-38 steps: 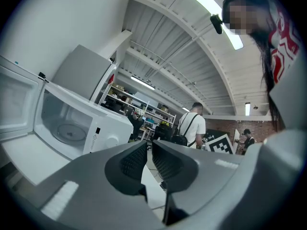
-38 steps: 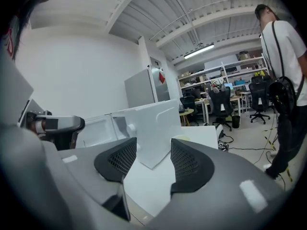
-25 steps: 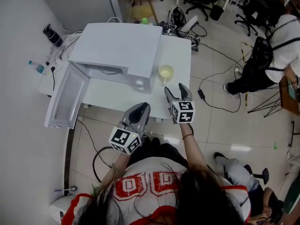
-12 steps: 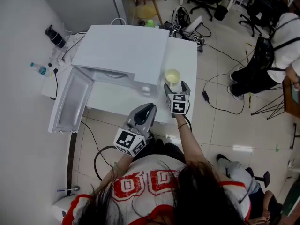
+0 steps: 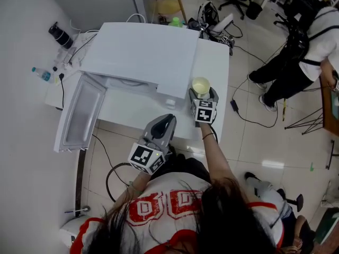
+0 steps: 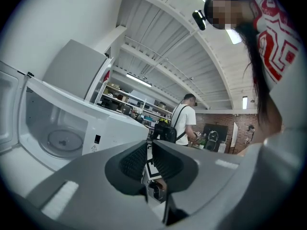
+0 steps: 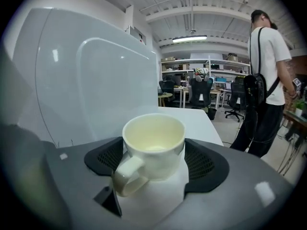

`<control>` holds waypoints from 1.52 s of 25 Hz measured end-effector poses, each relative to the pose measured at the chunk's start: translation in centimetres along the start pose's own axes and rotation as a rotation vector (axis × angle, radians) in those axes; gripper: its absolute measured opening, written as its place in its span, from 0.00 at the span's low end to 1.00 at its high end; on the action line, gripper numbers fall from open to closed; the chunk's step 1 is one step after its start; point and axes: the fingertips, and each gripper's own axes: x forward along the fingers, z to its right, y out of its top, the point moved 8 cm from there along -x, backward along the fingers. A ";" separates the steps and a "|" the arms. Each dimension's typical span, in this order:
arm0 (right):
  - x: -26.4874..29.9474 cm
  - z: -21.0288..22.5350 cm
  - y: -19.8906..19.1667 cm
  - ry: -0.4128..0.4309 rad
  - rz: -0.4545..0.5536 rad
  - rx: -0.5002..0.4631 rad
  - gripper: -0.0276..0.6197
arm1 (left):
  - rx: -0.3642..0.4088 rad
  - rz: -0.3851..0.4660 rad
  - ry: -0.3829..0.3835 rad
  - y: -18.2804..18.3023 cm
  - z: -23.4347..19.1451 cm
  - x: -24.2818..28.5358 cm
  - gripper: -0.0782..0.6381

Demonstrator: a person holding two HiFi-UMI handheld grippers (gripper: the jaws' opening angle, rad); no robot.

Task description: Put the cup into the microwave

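Observation:
A pale yellow cup (image 5: 201, 85) stands on the white table (image 5: 216, 62), just right of the white microwave (image 5: 143, 52). The microwave door (image 5: 79, 112) hangs open to the left. In the left gripper view the cavity with its turntable (image 6: 60, 137) shows. My right gripper (image 5: 203, 92) has a jaw on each side of the cup (image 7: 153, 145), handle toward me. Its jaws are opening and the pads do not press on the cup. My left gripper (image 5: 167, 120) hovers shut at the table's front edge with nothing in it.
A water bottle (image 5: 41, 74) and a black object (image 5: 59, 36) sit on the low surface left of the microwave. Cables trail over the floor on the right. A person with a backpack (image 5: 310, 46) stands at the far right, near office chairs.
My right gripper has moved forward and down, and its jaws now flank the cup. My left gripper has shifted slightly toward the table edge.

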 end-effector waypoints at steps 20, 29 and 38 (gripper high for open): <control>1.3 1.3 -0.2 0.065 0.028 0.001 0.68 | -0.025 -0.018 -0.008 -0.5 -2.8 0.0 0.13; -1.3 1.3 -1.6 0.094 0.019 0.018 0.67 | -0.019 0.004 -0.006 -0.2 -2.5 0.3 0.13; -3.8 1.1 -2.8 0.126 0.026 0.008 0.67 | -0.011 0.011 0.016 -0.2 -1.4 -0.2 0.13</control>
